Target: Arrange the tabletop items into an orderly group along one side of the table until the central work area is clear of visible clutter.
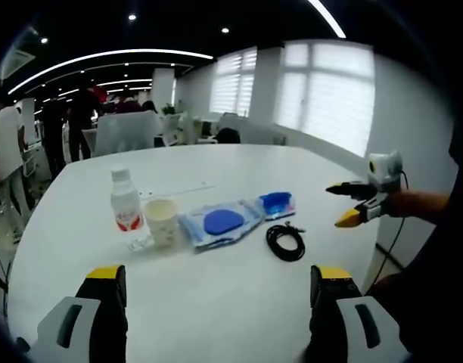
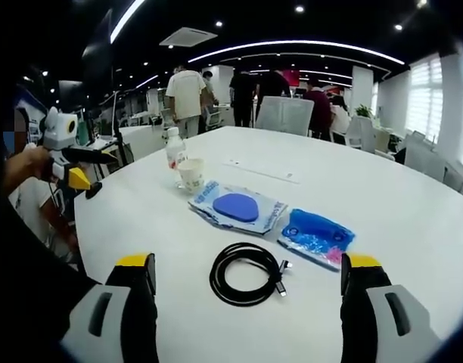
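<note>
Bottle, cup, two blue packets, coiled cable on white surface; both grippers' jaws wide, empty.

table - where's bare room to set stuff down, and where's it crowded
Bare: the table beyond the blue packets, and the near strip between the right gripper jaws and the cable. Crowded: bottle, cup, packets, cable clustered mid-table.

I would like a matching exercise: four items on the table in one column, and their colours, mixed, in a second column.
Items:
1. coiled cable
2. paper cup
3. bottle label
4. small packet beside the cable

Colours:
A. red
B. blue
C. black
D. cream white

Pairs: 1-C, 2-D, 3-A, 4-B
</note>
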Demonstrator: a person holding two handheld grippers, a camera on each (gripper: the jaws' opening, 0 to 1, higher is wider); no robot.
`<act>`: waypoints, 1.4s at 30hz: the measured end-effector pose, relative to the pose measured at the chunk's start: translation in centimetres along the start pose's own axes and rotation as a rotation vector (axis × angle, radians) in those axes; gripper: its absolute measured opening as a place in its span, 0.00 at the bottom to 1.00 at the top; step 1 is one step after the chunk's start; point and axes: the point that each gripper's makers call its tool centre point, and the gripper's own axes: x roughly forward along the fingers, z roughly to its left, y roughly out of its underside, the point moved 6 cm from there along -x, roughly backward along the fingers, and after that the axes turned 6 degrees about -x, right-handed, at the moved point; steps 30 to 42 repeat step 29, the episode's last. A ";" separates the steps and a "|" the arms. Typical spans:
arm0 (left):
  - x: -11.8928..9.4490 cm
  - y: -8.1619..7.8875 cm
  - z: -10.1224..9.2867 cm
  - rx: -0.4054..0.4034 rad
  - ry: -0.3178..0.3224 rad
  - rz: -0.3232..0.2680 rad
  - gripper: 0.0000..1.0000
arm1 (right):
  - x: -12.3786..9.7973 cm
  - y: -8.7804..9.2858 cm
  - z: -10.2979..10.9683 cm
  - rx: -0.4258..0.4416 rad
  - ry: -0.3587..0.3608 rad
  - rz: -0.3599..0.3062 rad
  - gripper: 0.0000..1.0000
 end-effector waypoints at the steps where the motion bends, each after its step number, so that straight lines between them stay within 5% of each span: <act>1: 0.0 0.0 0.0 0.000 0.001 -0.001 1.00 | -0.1 0.1 0.0 -0.003 0.001 0.005 0.98; 42: 0.8 -0.2 0.3 0.008 0.008 0.011 1.00 | 0.4 0.4 -0.3 -0.005 0.009 0.016 0.97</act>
